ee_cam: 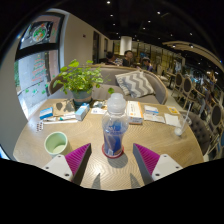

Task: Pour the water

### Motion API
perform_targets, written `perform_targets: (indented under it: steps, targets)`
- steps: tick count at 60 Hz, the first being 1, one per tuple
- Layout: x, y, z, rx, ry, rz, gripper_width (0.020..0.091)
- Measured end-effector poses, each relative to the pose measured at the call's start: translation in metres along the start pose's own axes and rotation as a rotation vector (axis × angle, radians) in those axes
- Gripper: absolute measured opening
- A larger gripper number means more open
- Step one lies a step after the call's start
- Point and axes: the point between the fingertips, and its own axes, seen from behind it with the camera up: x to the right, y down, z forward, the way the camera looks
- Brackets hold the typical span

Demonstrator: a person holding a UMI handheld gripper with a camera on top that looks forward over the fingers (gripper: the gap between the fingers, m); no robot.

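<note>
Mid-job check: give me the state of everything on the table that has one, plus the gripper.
Water bottle: upright, cap on, standing on the table between the fingers, gaps at both sides.
Green cup: upright, open top, contents not visible.
Potted plant: upright.
Gripper: open, not touching the bottle.

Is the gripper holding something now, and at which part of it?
Nothing is held. The gripper is open; the water bottle stands on the table between the fingers, with gaps at both sides.
</note>
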Motion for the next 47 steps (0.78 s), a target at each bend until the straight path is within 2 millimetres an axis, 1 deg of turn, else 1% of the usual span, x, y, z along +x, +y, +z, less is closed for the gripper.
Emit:
perform_targets:
  steps: [4, 11, 17, 23, 24, 29, 34, 47]
  targets:
    - [-0.009, 0.002, -0.040, -0.018, 0.013, 0.027, 0.0850]
    - [-0.024, 0.011, -0.100, -0.062, 0.032, 0.053, 0.0852]
    - [-0.035, 0.011, -0.139, -0.057, 0.047, 0.045, 0.0853]
    - [-0.044, 0.007, -0.161, -0.038, 0.053, 0.037, 0.0852]
    - [-0.043, 0.007, -0.167, -0.035, 0.055, 0.036, 0.0855]
    - [-0.044, 0.003, -0.177, -0.018, 0.069, 0.025, 0.0855]
    - [-0.045, 0.004, -0.184, -0.015, 0.068, 0.021, 0.0852]
    - [-0.042, 0.000, -0.188, 0.006, 0.088, -0.005, 0.0853]
